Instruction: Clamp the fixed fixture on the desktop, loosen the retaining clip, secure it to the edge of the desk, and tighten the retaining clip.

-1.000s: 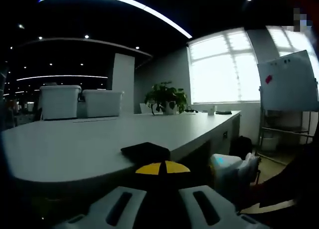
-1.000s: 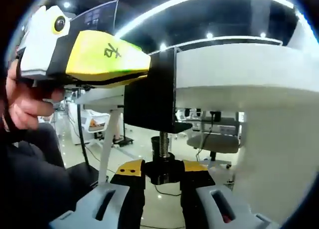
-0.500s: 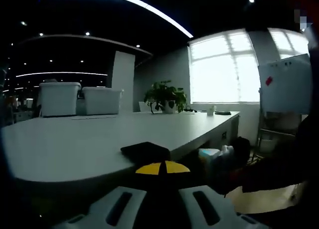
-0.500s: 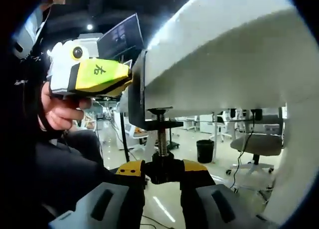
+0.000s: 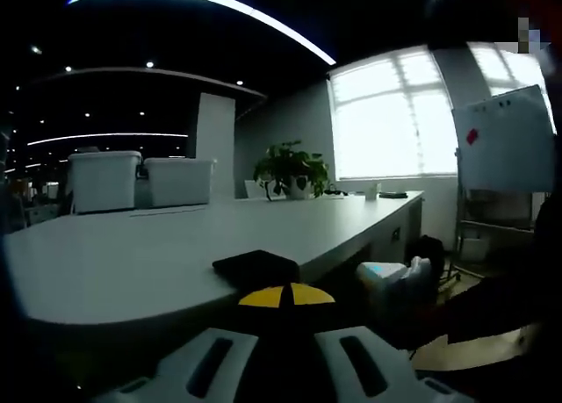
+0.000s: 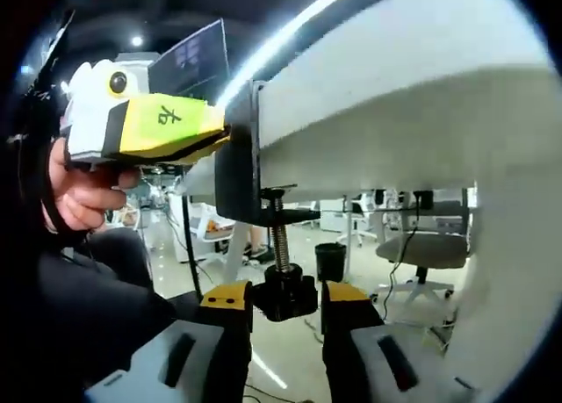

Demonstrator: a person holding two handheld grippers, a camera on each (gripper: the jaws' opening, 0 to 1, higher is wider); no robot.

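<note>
Plainly "右" on left gripper [image 6: 154,126]

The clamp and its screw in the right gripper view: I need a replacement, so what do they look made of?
Clamp: seemingly matte black painted metal, judging by its thin, flat, rigid C-shape. Screw: apparently bare steel, grey with visible threads. Knob: black, possibly plastic.

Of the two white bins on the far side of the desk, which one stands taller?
The left bin is taller: its lid rises above that of the right bin, which stands beside it toward the plant.
</note>
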